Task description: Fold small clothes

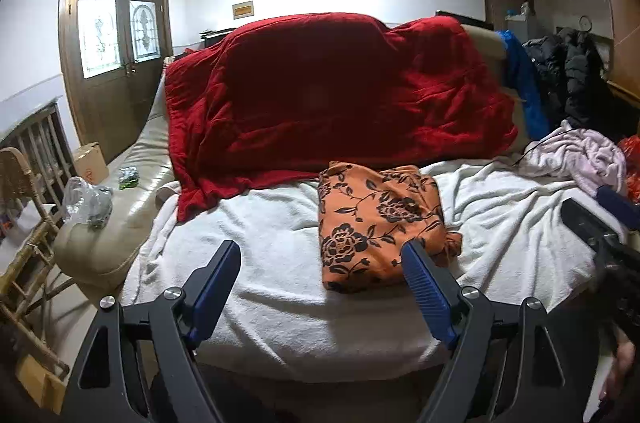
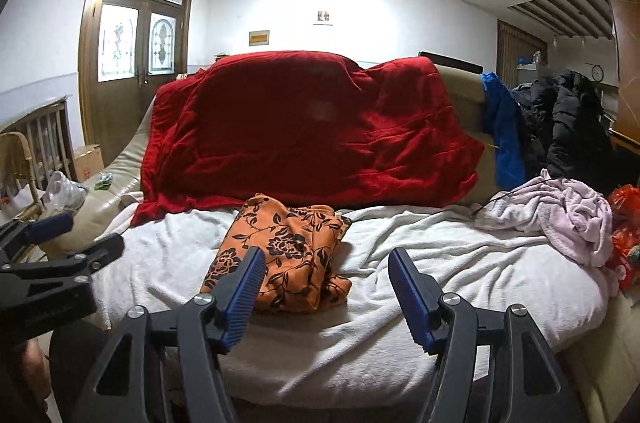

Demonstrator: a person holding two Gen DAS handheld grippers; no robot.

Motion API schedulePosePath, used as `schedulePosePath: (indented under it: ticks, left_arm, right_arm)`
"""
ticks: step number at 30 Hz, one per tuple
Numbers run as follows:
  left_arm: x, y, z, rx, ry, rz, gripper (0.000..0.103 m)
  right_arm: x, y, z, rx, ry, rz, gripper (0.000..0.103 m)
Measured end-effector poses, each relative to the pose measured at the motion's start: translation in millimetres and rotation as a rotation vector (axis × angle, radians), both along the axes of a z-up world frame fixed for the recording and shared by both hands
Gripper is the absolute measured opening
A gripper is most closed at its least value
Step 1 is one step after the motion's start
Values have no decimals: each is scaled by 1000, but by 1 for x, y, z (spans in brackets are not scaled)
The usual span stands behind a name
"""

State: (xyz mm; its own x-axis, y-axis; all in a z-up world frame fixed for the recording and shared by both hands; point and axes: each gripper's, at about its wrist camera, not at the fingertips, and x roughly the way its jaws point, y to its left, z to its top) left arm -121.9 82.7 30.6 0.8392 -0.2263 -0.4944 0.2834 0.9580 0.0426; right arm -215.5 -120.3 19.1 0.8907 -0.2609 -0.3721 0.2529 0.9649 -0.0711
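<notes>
Evidently the orange floral garment (image 1: 380, 223) is lying folded on the white blanket (image 1: 280, 263) because folding looks finished; the left hand-held gripper (image 1: 324, 259) and right hand-held gripper (image 2: 326, 263) are both hanging open, gripping nothing, just short of it.

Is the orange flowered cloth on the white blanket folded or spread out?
Folded. The orange flowered cloth lies as a compact rectangle with stacked layers at its edges on the white blanket; no gripper touches it.

Red quilt (image 1: 340, 95) over sofa (image 1: 132, 183)
</notes>
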Motion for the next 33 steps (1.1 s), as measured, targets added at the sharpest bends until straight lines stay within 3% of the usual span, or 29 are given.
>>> schedulePosePath:
  ticks: [10,33]
  left_arm:
    - [14,-11,-9,4,34,-27,83]
    - [6,-1,-12,-38,77,-62,83]
  right_arm:
    - [10,-6,-7,25,0,18,68]
    - [16,2,-15,28,18,26,68]
